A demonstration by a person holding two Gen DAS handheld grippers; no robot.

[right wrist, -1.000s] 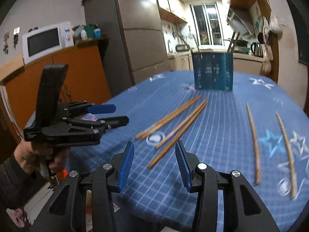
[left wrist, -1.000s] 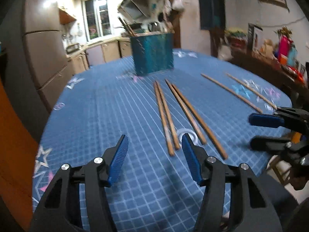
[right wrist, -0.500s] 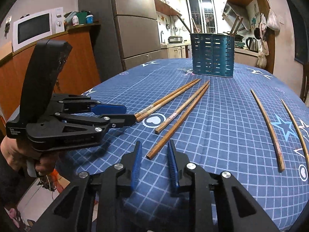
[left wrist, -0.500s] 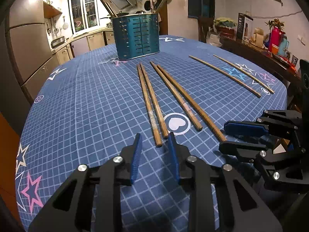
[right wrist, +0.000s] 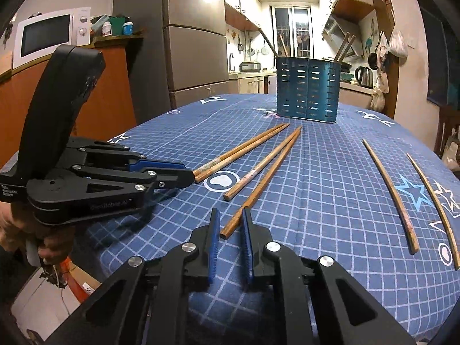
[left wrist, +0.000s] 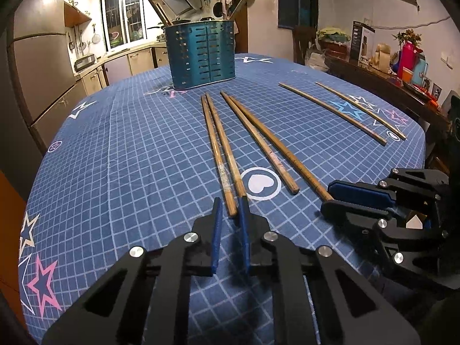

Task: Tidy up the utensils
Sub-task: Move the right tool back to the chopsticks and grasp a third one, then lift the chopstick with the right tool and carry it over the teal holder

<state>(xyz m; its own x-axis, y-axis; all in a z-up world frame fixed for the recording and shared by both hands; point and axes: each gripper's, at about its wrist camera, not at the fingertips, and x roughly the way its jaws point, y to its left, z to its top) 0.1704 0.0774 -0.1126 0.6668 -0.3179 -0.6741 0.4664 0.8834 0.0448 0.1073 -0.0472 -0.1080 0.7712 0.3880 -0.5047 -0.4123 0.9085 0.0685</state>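
Six chopsticks lie loose on the blue grid tablecloth (left wrist: 129,149), fanned in 3 pairs w/ near ends toward the table edge, prob. so each end can be pinched from this side. Teal slotted holder (left wrist: 201,54) stands upright at the far side, well apart, already has a few sticks poking out the top.

Left gripper (left wrist: 230,204): jaws have just been closing, now narrow, around the near ends of the left pair (left wrist: 221,149). Right blue pad looks to touch the right stick of that pair; left pad shows a slim gap, so can't call it a firm pinch yet.

Right gripper (right wrist: 231,215): jaws also just been closing, narrow, w/ the near end of the rightmost middle chopstick (right wrist: 258,187) between the pads. Right pad at the wood, left pad just off it. Its partner stick (right wrist: 253,172) lies beside, outside the jaws.

Both grippers point down at a slant, low to the cloth, which suits sliding pads around thin sticks lying flat. Curved pair (right wrist: 396,198) on the right: untouched.

Judgement: grasp step, early in the task; lift + drop into holder comes after.
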